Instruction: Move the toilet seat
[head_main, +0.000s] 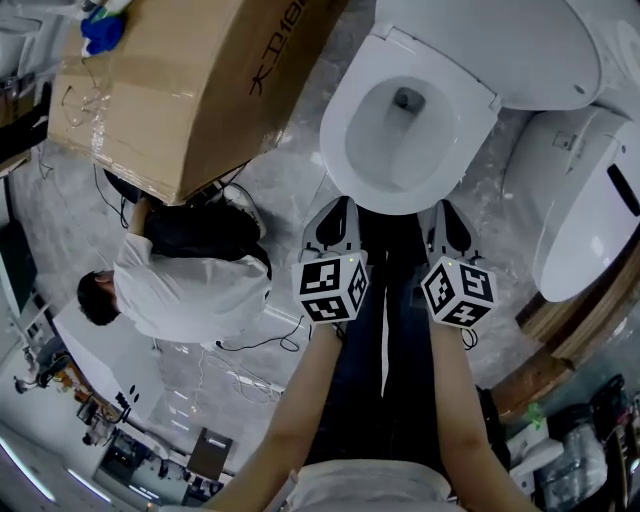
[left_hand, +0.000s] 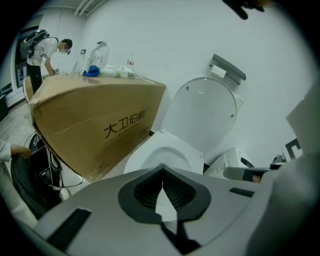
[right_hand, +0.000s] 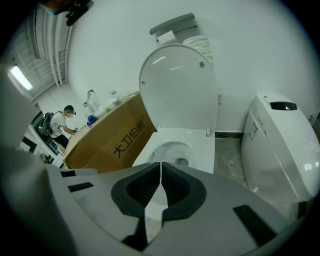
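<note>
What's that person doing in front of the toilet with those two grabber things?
A person stands facing a toilet with its lid up, holding a gripper in each hand. The left gripper and right gripper are both shut and empty, aimed at the bowl but not touching it. A box sits to the left, where another person bends over.

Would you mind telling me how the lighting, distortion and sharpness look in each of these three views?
Head view: even light, sharp, mild bowing at the edges; the toilet bowl is bright but not blown out. Left gripper view: strong fisheye, black corners, the cardboard box bulges. Right gripper view: same fisheye; a small glare streak on the raised lid.
</note>
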